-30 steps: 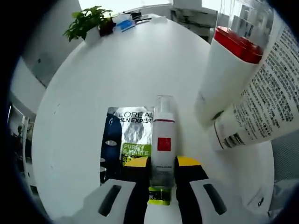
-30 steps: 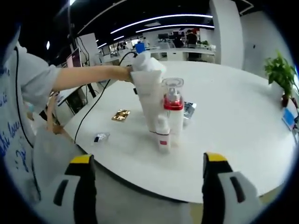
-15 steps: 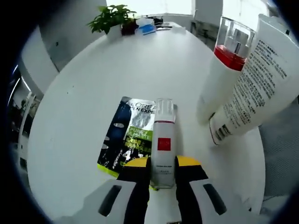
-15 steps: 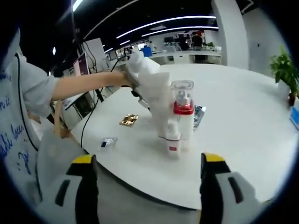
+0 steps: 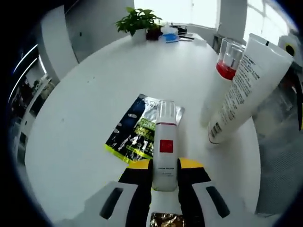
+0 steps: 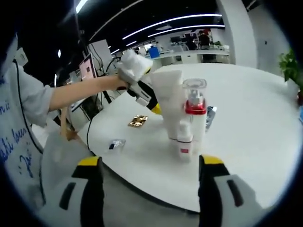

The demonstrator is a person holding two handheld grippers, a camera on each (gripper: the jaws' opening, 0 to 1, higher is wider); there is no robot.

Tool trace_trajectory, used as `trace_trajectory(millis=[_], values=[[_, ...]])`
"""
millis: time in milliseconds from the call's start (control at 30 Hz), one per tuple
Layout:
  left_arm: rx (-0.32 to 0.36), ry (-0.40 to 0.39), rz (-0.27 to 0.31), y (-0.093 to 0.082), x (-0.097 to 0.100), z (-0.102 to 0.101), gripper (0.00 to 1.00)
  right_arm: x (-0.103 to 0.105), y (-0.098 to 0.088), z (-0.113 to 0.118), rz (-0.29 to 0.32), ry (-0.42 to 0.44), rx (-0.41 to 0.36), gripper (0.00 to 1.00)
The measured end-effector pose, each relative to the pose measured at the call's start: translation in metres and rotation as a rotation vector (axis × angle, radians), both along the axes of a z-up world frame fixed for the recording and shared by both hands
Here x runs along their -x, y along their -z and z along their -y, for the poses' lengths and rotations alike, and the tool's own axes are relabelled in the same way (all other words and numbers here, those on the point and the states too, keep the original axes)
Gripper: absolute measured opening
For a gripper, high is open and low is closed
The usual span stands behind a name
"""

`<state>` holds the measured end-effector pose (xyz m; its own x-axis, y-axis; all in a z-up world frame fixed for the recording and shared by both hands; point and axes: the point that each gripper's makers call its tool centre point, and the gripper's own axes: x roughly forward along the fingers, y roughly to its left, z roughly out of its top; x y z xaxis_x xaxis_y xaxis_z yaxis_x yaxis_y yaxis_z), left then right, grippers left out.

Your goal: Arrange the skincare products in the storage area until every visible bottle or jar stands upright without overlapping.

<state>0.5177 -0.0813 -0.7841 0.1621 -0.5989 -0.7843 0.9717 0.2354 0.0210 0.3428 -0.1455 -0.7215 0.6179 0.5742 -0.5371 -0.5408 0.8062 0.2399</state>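
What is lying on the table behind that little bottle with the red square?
Behind the small bottle, held between the left gripper jaws, a dark foil sachet lies flat on the white table. The bottle covers part of its right side.

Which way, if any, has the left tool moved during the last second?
Yes. In the right gripper view, the left tool has drawn back from the white tube's top to its left, over the gold sachet.

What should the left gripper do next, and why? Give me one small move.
Probably open the left gripper and release the small bottle. Its jaws sit against both sides of the bottle, and the right gripper view shows that bottle upright on the table, close in front of the upright pump bottle and tube. I cannot tell whether its base is fully seated, so open slowly.
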Motion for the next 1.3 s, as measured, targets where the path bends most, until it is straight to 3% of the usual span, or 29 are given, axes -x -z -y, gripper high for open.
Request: trace_trajectory(millis=[167,500,767,967,1067,1300], values=[[0.039,-0.064,-0.010,-0.003,0.012,-0.009,0.16,0.000,-0.001,-0.007,0.011,-0.030,-0.008,0.75],[0.055,-0.139,-0.009,-0.005,0.036,-0.032,0.16,0.002,0.002,-0.022,-0.006,-0.086,-0.033,0.63],[0.074,-0.187,-0.011,-0.010,0.057,-0.046,0.16,0.000,0.002,-0.040,-0.058,-0.080,-0.153,0.58],[0.093,-0.223,0.000,-0.021,0.072,-0.055,0.16,-0.002,0.002,-0.048,-0.061,-0.083,-0.182,0.55],[0.111,-0.235,0.006,-0.026,0.081,-0.057,0.16,-0.006,0.003,-0.051,-0.072,-0.072,-0.219,0.50],[0.164,-0.254,0.009,-0.036,0.107,-0.053,0.16,-0.016,0.005,-0.056,-0.095,-0.029,-0.288,0.48]])
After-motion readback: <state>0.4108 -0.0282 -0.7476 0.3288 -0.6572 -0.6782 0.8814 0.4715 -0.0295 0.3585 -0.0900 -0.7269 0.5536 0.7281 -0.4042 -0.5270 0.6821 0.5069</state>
